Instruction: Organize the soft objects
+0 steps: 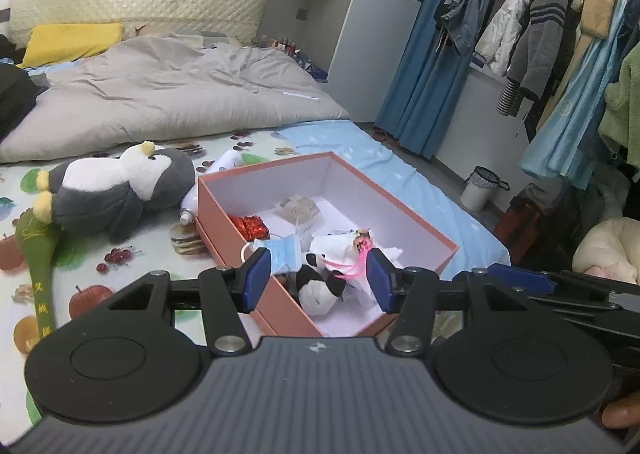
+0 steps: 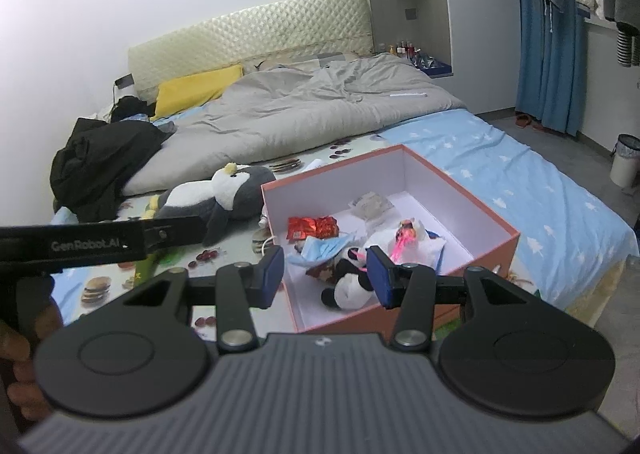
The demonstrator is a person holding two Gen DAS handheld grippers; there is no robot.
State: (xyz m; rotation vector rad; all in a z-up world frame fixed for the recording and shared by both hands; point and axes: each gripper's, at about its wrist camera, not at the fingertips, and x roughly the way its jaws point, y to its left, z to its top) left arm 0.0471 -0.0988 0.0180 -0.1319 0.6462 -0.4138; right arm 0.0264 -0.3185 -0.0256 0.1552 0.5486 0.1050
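An open pink box [image 1: 412,214] [image 2: 472,198] with white inside sits on the bed. It holds a panda plush [image 1: 316,286] [image 2: 348,286], a blue face mask [image 1: 282,254] [image 2: 324,248], a red foil packet [image 1: 250,226] [image 2: 314,228], a small doll with pink hair [image 1: 360,244] [image 2: 406,234] and a pale pouch [image 1: 300,208]. Left of the box lies a grey and white penguin plush [image 1: 120,190] [image 2: 216,198]. My left gripper [image 1: 318,280] hovers open above the box's near end, nothing between its blue pads. My right gripper [image 2: 328,278] also stands open and holds nothing.
A green stick-shaped plush [image 1: 38,254] and a white bottle [image 1: 192,202] lie on the fruit-print sheet. A grey duvet [image 1: 168,90], yellow pillow [image 1: 72,42] and black clothes [image 2: 100,158] fill the far bed. A clothes rack [image 1: 560,34] and white bin [image 1: 478,188] stand right.
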